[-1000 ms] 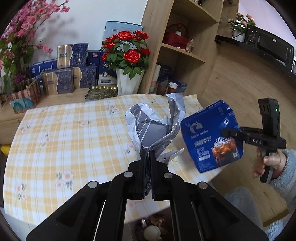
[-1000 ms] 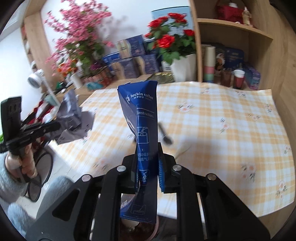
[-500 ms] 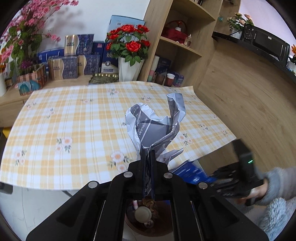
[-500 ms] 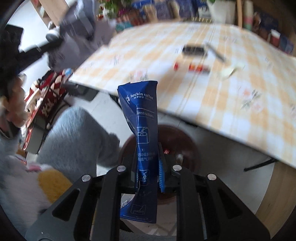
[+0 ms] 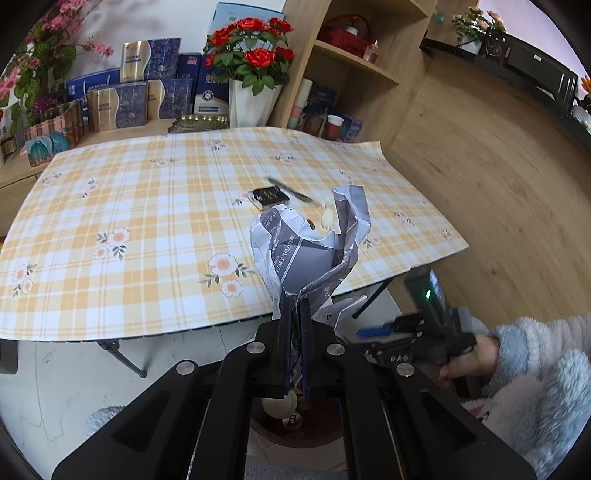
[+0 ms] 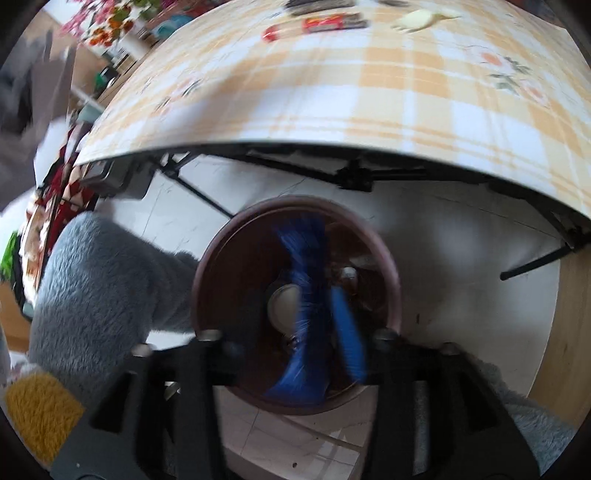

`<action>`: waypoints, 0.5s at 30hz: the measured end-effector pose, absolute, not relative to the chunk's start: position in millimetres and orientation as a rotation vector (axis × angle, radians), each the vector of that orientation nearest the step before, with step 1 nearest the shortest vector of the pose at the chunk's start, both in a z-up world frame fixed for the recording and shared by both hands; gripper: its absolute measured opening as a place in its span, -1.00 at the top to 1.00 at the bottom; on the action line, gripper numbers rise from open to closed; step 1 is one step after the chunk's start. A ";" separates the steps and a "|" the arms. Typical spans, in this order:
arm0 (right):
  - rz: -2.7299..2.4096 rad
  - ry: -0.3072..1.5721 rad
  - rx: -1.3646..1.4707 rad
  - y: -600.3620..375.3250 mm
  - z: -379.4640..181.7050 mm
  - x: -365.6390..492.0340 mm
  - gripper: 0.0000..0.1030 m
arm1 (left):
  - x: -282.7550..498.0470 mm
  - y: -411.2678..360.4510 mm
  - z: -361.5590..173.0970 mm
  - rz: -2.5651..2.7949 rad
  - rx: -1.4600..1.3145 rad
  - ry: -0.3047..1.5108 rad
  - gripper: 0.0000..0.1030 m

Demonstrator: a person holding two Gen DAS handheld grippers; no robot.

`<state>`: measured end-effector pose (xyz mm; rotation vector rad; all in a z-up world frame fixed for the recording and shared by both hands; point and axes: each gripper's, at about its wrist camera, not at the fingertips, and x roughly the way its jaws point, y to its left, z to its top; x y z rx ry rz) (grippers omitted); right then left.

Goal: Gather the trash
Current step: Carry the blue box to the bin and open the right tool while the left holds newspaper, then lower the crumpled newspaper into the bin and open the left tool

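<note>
In the left wrist view, your left gripper (image 5: 294,325) is pinching the twisted bottom of a crumpled grey wrapper (image 5: 308,251) between nearly closed jaws, and the wrapper is standing up from the fingers and fanning out in front of the near edge of the table (image 5: 110,221). Below the fingers, a brown round bin (image 5: 295,424) is showing on the floor with a pale round lid and a can top inside it. On the yellow checked cloth beyond the wrapper, a small dark packet (image 5: 269,195), a dark pen-like stick (image 5: 291,190) and a pale scrap (image 5: 328,219) are lying near one another. Off to the right and low, your right hand (image 5: 467,363) in a fluffy sleeve is gripping the right gripper (image 5: 373,334), with a sliver of blue showing at its tips. In the right wrist view — badly smeared by motion — you are pointing the right gripper (image 6: 295,339) down over the bin (image 6: 207,266), which is sitting on the floor just under the table edge. A blue coffee pouch (image 6: 304,295) is streaking between the spread fingers and over the bin's opening; I cannot tell whether the jaws are touching it or whether it is falling free. On the table above, a red snack wrapper (image 6: 317,24) and the pale scrap (image 6: 417,18) are lying well apart from the bin.
</note>
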<state>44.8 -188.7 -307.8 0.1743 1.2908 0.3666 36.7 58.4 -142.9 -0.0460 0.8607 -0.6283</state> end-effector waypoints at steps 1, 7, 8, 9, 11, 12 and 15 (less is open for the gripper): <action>0.355 1.281 0.179 -191.6 -304.8 45.4 -0.25 | 36.3 57.7 -146.5 -0.634 -0.046 0.873 0.91; 0.332 1.143 0.174 -207.4 -259.7 37.4 -0.75 | 30.6 45.0 -170.2 -0.664 -0.006 0.938 0.91; 0.326 1.102 0.169 -211.1 -247.4 33.7 -0.78 | 29.6 42.7 -173.2 -0.672 0.002 0.943 0.91; 0.319 1.075 0.169 -215.4 -240.0 32.0 -0.82 | 29.1 40.3 -176.4 -0.678 0.007 0.950 0.91; 0.306 1.028 0.177 -223.5 -223.5 30.2 -0.85 | 29.7 34.4 -184.3 -0.695 0.016 0.972 0.91; 0.294 1.001 0.182 -229.7 -214.6 27.6 -0.86 | 30.2 31.2 -188.5 -0.703 0.026 0.983 0.91; 0.266 0.940 0.187 -241.9 -192.8 24.5 -0.88 | 31.2 20.3 -199.5 -0.723 0.079 1.013 0.91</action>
